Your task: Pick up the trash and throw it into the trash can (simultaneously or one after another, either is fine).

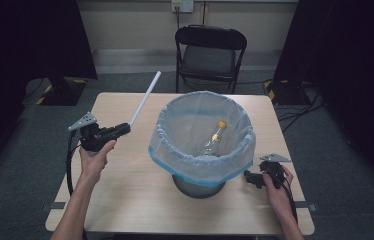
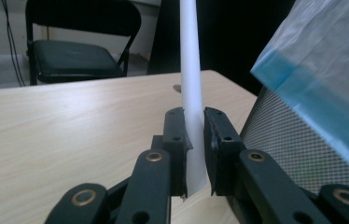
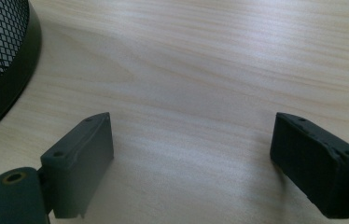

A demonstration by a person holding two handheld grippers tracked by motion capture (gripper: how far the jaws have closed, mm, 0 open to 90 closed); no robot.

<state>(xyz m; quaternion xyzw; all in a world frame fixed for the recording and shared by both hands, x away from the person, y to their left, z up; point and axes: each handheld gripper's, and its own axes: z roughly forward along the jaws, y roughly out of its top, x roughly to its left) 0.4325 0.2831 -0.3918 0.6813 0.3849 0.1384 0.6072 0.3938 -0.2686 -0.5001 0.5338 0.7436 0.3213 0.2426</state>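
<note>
My left gripper (image 1: 123,128) is shut on the lower end of a long white tube (image 1: 145,98), which slants up and away over the table's left half. In the left gripper view the white tube (image 2: 192,70) is pinched between the jaws of the left gripper (image 2: 194,122), close beside the bin. A mesh waste bin (image 1: 198,186) lined with a clear bag with a blue rim (image 1: 202,131) stands mid-table, and a glass bottle with a yellow cap (image 1: 214,138) lies inside. My right gripper (image 1: 249,176) rests low at the bin's right, open, with bare table between its jaws (image 3: 191,163).
The wooden table (image 1: 125,200) has free room in front of and left of the bin. A black folding chair (image 1: 210,55) stands behind the far edge. The black mesh bin wall (image 3: 0,51) lies just left of the right gripper. Dark curtains and cables flank the table.
</note>
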